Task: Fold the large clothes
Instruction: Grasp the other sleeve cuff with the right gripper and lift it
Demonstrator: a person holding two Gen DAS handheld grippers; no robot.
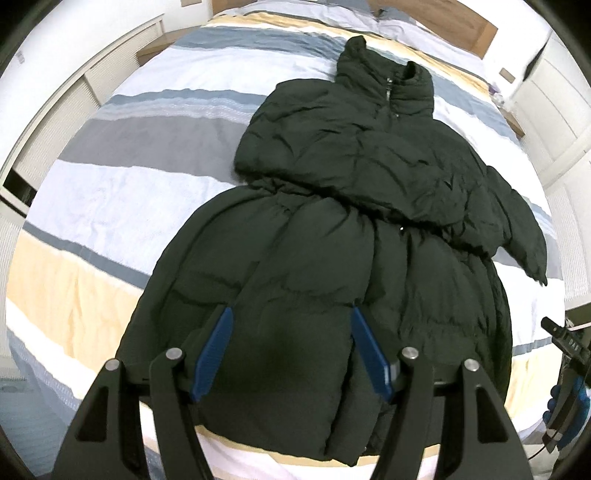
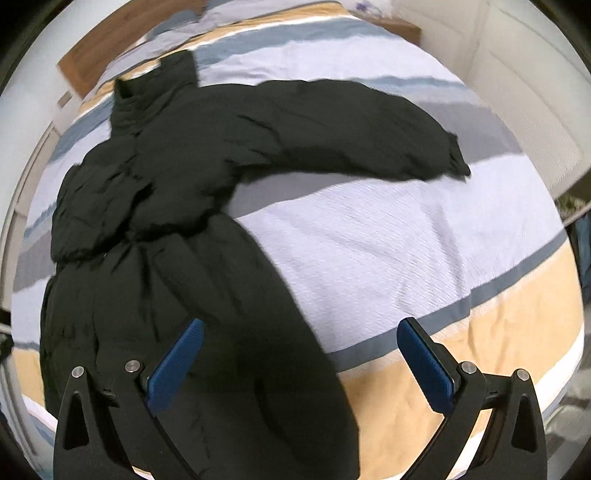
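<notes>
A long black puffer jacket point(image 1: 332, 236) lies front up on the striped bed point(image 1: 110, 192), collar at the far end, hem at the near edge. One sleeve is folded across the chest. In the right wrist view the jacket point(image 2: 177, 206) has its other sleeve point(image 2: 369, 136) stretched out to the right. My left gripper point(image 1: 291, 314) is open, hovering over the hem, with nothing between its blue pads. My right gripper point(image 2: 301, 328) is open wide above the hem's right edge and holds nothing; it also shows at the right edge of the left wrist view point(image 1: 565, 369).
A wooden headboard point(image 1: 443, 18) and pillows are at the far end. White wardrobe doors point(image 2: 517, 92) stand to the right of the bed and white panels point(image 1: 55, 103) to the left. Bare striped bedding point(image 2: 388, 240) lies right of the jacket.
</notes>
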